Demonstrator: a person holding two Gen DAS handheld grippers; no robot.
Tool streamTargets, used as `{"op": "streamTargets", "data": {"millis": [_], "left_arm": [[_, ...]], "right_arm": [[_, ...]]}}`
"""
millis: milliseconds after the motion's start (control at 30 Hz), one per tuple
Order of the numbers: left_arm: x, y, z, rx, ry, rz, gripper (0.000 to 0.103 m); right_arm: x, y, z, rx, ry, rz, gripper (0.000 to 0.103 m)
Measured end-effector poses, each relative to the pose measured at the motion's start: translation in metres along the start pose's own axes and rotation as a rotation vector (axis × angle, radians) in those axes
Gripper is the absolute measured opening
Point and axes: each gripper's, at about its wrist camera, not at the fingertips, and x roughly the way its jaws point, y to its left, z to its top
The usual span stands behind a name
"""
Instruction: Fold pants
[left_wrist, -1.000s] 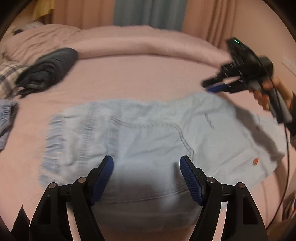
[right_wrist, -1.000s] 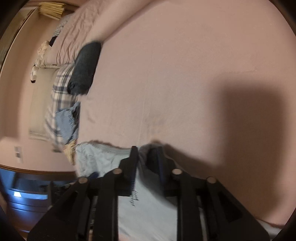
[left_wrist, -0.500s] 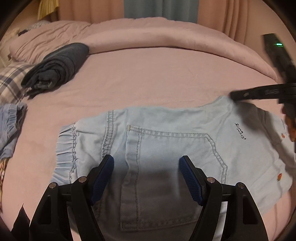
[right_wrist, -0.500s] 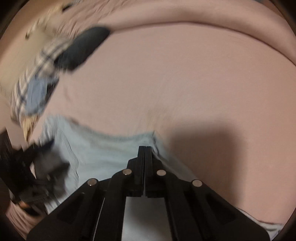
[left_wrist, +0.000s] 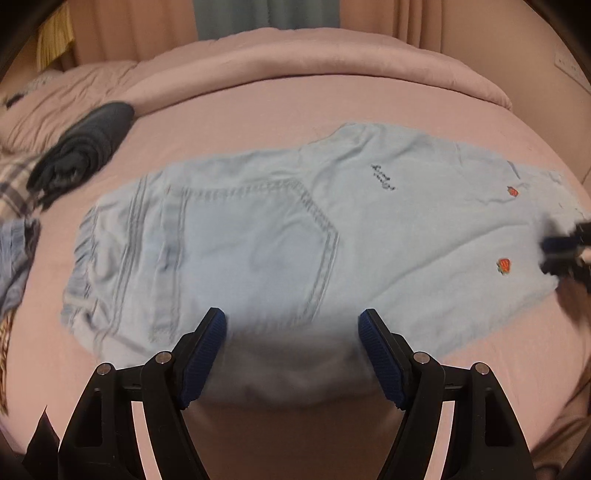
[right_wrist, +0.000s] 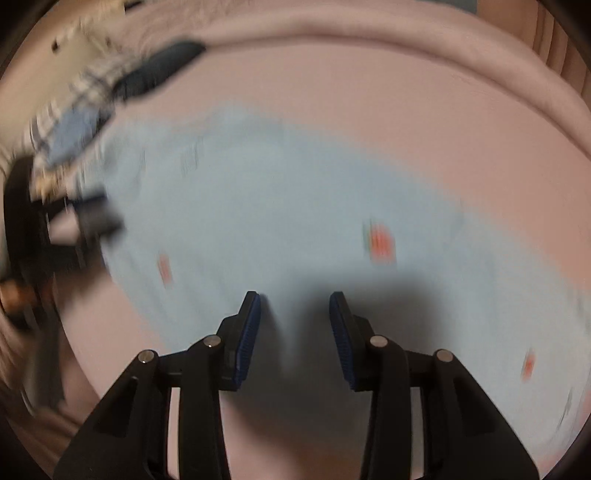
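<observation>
The pants (left_wrist: 280, 236) lie flat on the bed (left_wrist: 295, 110), long axis left to right across your view. Your left gripper (left_wrist: 291, 354) hangs spread over the near edge by the back pocket. Your right gripper (right_wrist: 295, 332), jaws just parted and apparently empty through the blur, sits above the leg end.

Dim, warm indoor light. Fisheye bending curves the pink bed (left_wrist: 295, 110) edges, with dark corner vignetting. Soft shadows fall beneath both tongs on the pale blue denim pants (left_wrist: 258, 229). The right wrist view is heavily motion-blurred.
</observation>
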Motion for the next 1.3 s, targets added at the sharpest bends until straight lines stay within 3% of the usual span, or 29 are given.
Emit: {"op": "streamTargets", "data": {"millis": [100,233,300,367,400,567,633,733,867,967,1100,1133,1233,1267,1300], "left_arm": [[-0.009,0.0,-0.006,0.035,0.025,0.016,0.075],[-0.027,0.002,0.001,0.013,0.04,0.039,0.075],[-0.039,-0.001,0.008,0.0,0.0,0.026,0.075],[-0.048,-0.014,0.018,-0.012,-0.039,-0.026,0.076],[-0.048,-0.022,0.024,-0.015,-0.048,-0.053,0.076],[-0.036,-0.082,0.053,-0.009,-0.046,-0.26,0.077],[-0.027,-0.112,0.062,0.007,-0.025,-0.318,0.077],[-0.013,-0.153,0.077,0.047,0.007,-0.395,0.077],[0.005,-0.202,0.089,0.089,0.052,-0.438,0.077],[0.023,-0.222,0.096,0.072,0.107,-0.46,0.077],[0.039,-0.239,0.103,0.014,0.166,-0.507,0.077],[0.041,-0.243,0.104,0.009,0.172,-0.52,0.077],[0.045,-0.251,0.104,0.003,0.194,-0.493,0.077],[0.047,-0.251,0.104,0.001,0.202,-0.491,0.077],[0.048,-0.251,0.104,-0.004,0.208,-0.492,0.077]], "right_arm": [[-0.014,0.021,-0.039,-0.061,-0.058,-0.04,0.039],[-0.036,0.009,-0.064,-0.013,-0.068,-0.024,0.039],[-0.056,-0.016,-0.073,0.124,-0.141,0.063,0.042],[-0.073,-0.042,-0.082,0.253,-0.228,0.08,0.054],[-0.08,-0.058,-0.089,0.33,-0.269,0.075,0.056],[-0.097,-0.155,-0.157,0.862,-0.451,0.124,0.056],[-0.099,-0.184,-0.188,1.013,-0.508,0.126,0.056],[-0.099,-0.201,-0.201,1.047,-0.527,0.064,0.056],[-0.087,-0.207,-0.187,1.013,-0.525,0.045,0.056],[-0.071,-0.215,-0.173,1.042,-0.489,0.027,0.054],[-0.075,-0.227,-0.165,1.043,-0.543,0.006,0.054],[-0.077,-0.231,-0.165,1.048,-0.555,0.016,0.051],[-0.076,-0.237,-0.165,1.04,-0.584,0.036,0.019],[-0.075,-0.236,-0.166,1.037,-0.589,0.05,0.012],[-0.072,-0.236,-0.167,1.038,-0.596,0.061,0.012]]}}
